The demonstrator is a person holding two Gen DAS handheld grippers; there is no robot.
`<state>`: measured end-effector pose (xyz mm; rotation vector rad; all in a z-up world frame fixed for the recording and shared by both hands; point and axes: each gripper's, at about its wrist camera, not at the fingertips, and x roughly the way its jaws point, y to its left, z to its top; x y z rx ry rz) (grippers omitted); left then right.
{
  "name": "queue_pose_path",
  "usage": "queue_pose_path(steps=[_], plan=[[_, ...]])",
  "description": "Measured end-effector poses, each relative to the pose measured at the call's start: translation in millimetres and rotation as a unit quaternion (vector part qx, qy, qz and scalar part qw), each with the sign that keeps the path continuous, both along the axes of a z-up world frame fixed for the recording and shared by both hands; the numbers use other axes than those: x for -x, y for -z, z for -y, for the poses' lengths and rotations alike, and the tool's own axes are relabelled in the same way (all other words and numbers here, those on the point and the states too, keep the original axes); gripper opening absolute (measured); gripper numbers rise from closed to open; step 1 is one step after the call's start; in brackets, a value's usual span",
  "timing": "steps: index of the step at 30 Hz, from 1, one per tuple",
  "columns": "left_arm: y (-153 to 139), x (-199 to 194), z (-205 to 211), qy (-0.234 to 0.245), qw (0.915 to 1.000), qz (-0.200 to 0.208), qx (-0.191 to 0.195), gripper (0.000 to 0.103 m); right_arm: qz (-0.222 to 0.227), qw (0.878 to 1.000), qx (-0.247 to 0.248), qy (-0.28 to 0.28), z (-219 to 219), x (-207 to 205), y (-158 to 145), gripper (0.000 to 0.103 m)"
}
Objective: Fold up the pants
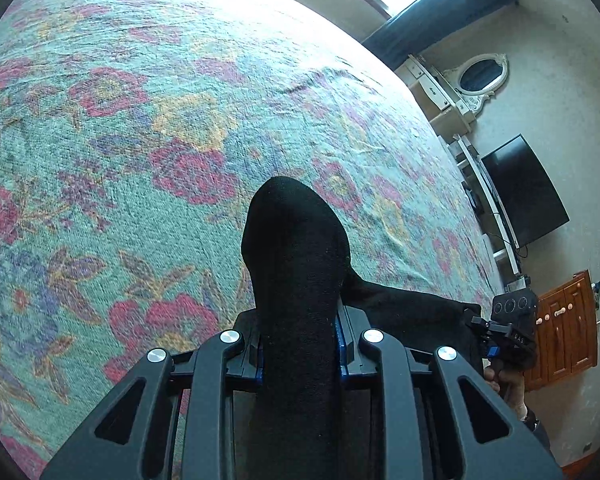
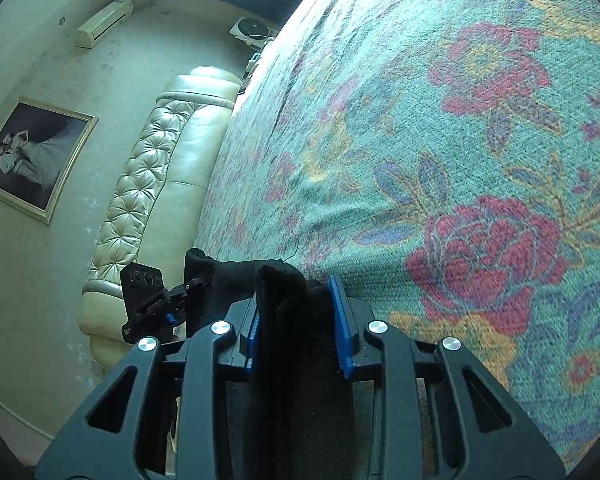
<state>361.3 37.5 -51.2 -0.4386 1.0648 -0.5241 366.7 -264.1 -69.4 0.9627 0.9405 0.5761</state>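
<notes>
Two tongs have the black pants [image 1: 296,264] pinched above the floral bedspread [image 1: 140,128]. On the left, the left tongs [image 1: 300,340] are closed tight on a thick fold of the cloth, which bulges past the blue pads. To the right, the right tongs [image 2: 296,320] grip another fold, its right pad [image 2: 342,320] standing a little off the fabric. Between them the pants stretch, lifted off the bed, with a cream tufted headboard [image 2: 148,184] beyond.
</notes>
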Motion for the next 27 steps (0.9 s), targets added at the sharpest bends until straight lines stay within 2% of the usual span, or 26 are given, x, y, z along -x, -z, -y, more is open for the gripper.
queue_pose_path(steps=[4, 7, 9, 11, 14, 17, 20, 27], plan=[[9, -16, -4, -0.004, 1.0000, -0.007, 0.001, 0.025, -0.006, 1.000, -0.015, 0.006, 1, -10, 9, 0.029], [17, -20, -2, -0.001, 0.9999, -0.013, 0.002, 0.030, -0.005, 1.000, -0.024, 0.000, 4, -10, 13, 0.031], [20, -18, -4, -0.001, 0.9999, -0.013, 0.003, 0.039, -0.007, 1.000, -0.028, -0.001, 6, -8, 14, 0.034], [20, -15, -7, -0.008, 0.9999, -0.006, -0.004, 0.055, -0.002, 0.999, -0.034, -0.001, 7, -5, 13, 0.044], [16, -7, -10, -0.021, 0.9995, 0.009, -0.022, 0.072, 0.008, 0.999, -0.042, 0.008, 12, 5, 9, 0.057], [11, 3, -13, -0.029, 0.9984, 0.016, -0.045, 0.078, 0.013, 0.998, -0.054, 0.018, 19, 21, 5, 0.070], [11, 19, -17, -0.026, 0.9979, 0.016, -0.056, 0.079, 0.014, 0.999, -0.043, 0.025, 25, 41, 0, 0.076], [12, 74, -34, -0.027, 0.9983, 0.009, -0.051, 0.079, 0.005, 0.999, -0.025, 0.026, 26, 106, 0, 0.078]])
